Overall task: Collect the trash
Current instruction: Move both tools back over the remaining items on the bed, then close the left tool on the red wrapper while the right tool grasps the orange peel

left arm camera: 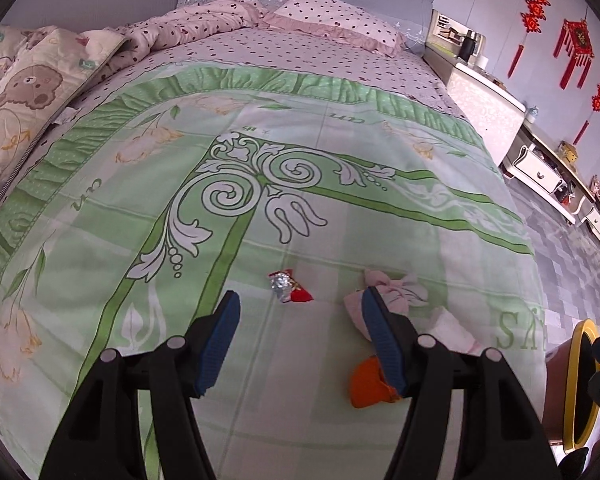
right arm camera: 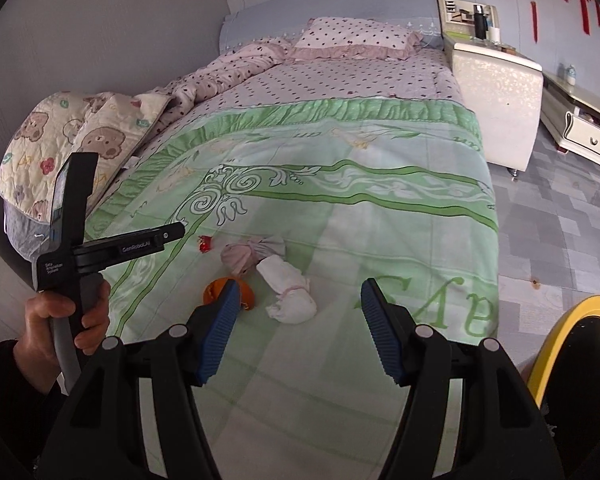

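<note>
Lying near the foot edge of the bed [right arm camera: 400, 216], four scraps sit close together: a red-and-silver wrapper [left arm camera: 289, 286], an orange peel [right arm camera: 247, 295], a pink crumpled bundle [right arm camera: 252, 256] and a white wad [right arm camera: 290, 298]. Wide bare bedspread stretches beyond them toward the pillow [right arm camera: 352, 36]. The left hand-held gripper [left arm camera: 300, 340] hangs open and empty above them; the right hand-held gripper [right arm camera: 296, 330] likewise gapes, holding nothing. A yellow-rimmed bin [right arm camera: 568, 332] stands off the bed's right corner.

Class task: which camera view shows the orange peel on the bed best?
The right wrist view: the orange peel shows much of its curved shape, partly hidden by a claw finger. In the left wrist view, the peel lies mostly behind a finger.
</note>
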`<state>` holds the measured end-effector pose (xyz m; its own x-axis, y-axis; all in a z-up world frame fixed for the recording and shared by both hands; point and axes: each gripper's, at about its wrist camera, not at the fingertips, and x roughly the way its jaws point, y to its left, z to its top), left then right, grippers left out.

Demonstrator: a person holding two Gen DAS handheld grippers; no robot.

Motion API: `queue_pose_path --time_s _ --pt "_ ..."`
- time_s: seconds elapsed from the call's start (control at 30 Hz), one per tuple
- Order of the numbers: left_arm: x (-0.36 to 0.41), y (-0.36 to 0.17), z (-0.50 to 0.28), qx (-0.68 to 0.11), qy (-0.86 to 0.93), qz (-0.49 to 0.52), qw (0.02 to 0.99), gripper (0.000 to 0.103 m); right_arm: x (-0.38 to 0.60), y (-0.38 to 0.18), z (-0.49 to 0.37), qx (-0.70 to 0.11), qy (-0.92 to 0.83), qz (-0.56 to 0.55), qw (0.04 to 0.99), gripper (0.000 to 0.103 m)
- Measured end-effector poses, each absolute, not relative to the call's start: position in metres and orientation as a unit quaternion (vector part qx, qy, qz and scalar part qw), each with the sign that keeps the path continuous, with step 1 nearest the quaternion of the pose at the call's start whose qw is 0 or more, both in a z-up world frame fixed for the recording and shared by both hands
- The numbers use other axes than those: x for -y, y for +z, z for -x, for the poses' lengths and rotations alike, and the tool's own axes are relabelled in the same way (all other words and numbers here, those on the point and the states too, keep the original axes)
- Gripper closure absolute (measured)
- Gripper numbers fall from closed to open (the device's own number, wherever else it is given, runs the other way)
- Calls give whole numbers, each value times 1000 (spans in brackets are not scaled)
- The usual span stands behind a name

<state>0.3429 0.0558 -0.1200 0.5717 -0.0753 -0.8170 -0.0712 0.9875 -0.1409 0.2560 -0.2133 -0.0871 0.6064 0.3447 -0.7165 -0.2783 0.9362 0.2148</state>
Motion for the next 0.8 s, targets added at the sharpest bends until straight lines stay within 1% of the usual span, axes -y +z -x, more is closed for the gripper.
queue_pose_path --time_s 0.23,0.33,0.37,0.8 --pt "-68 -142 -358 -473 6 77 878 43 166 -118 -270 -429 218 -18 877 43" --pt "-76 -151 -365 -477 7 86 875 43 151 -129 -276 -437 234 -10 869 46" --pt "-78 -154 -367 -478 6 88 874 43 146 -133 -278 -439 238 -7 866 48" --pt "-86 -191 -387 -493 0 96 865 43 110 -180 -309 -470 249 19 846 49"
